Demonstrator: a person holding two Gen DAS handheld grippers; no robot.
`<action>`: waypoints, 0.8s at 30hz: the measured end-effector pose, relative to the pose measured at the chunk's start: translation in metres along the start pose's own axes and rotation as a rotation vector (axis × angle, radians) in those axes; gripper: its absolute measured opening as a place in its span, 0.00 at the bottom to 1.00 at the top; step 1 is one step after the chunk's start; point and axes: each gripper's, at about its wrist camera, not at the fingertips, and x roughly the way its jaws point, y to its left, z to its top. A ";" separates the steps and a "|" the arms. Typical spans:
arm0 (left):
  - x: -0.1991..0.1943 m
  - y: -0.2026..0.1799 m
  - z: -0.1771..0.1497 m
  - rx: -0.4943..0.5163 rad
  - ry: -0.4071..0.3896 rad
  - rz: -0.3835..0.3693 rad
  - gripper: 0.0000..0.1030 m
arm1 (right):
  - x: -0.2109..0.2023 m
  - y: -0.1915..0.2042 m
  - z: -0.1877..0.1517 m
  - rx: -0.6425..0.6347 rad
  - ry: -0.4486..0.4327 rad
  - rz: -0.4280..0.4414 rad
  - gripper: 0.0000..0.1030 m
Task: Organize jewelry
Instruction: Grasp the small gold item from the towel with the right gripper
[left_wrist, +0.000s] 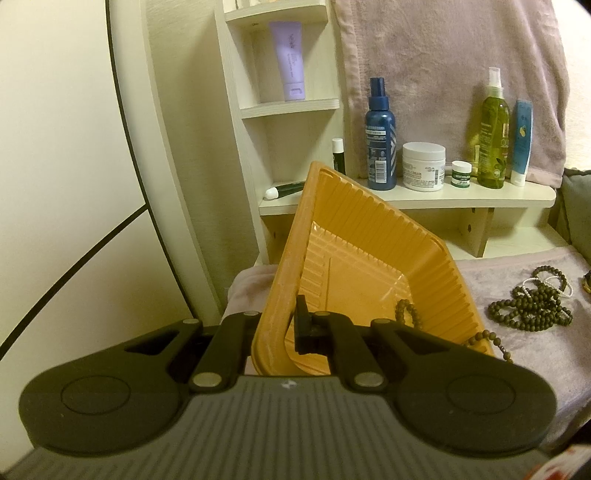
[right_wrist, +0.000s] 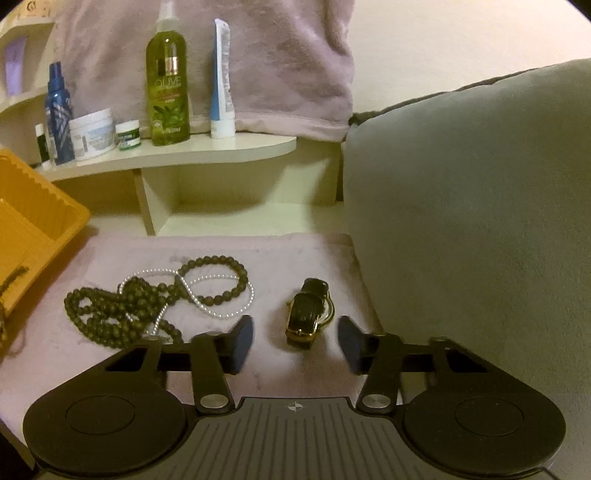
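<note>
My left gripper (left_wrist: 284, 326) is shut on the near wall of an orange ribbed tray (left_wrist: 369, 240), which it holds tilted up. A dark bead bracelet (left_wrist: 406, 314) lies inside the tray, and another bead string (left_wrist: 487, 339) hangs over its rim. On the pink cloth, my right gripper (right_wrist: 295, 341) stands open around a black and gold wristwatch (right_wrist: 303, 317). The watch lies between the fingers, and neither pad touches it. To its left are a heap of dark bead strands (right_wrist: 122, 310) and a white pearl strand (right_wrist: 221, 299). The tray's edge (right_wrist: 37, 221) shows at far left.
A cream shelf (right_wrist: 166, 155) behind the cloth carries an olive spray bottle (right_wrist: 168, 81), a blue bottle (left_wrist: 380, 136), a white jar (left_wrist: 423, 166) and tubes. A grey cushion (right_wrist: 480, 221) crowds the right side. A pink towel (left_wrist: 443, 55) hangs behind.
</note>
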 end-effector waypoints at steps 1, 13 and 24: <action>0.000 0.000 0.000 0.000 0.000 0.000 0.06 | 0.000 0.001 0.001 -0.008 -0.002 -0.007 0.32; 0.000 0.002 -0.001 -0.003 0.000 -0.004 0.06 | -0.021 0.010 0.014 -0.045 -0.034 0.000 0.15; 0.000 0.001 -0.001 -0.004 -0.001 -0.006 0.06 | -0.051 0.038 0.035 -0.096 -0.083 0.094 0.15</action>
